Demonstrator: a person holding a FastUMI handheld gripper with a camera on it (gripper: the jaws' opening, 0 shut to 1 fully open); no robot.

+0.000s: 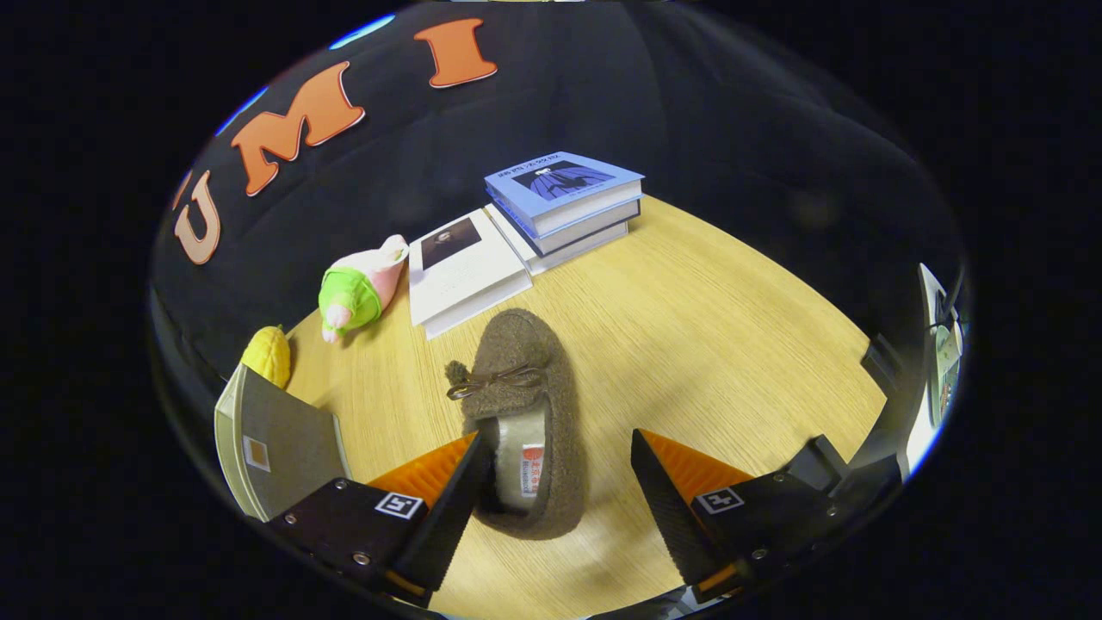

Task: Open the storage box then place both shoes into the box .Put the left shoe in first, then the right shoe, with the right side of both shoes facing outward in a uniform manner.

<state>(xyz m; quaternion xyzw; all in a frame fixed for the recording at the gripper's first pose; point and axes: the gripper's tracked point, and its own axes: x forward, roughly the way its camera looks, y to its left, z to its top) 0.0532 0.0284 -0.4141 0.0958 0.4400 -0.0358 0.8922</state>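
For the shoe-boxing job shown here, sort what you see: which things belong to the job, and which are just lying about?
Job: brown shoe between the open claw fingers; storage box beside it.

Lying about: stacked books, white book, pink-green plush toy, yellow toy.

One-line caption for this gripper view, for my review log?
Open gripper with jaws astride the heel of a brown shoe on the wooden table, books beyond.
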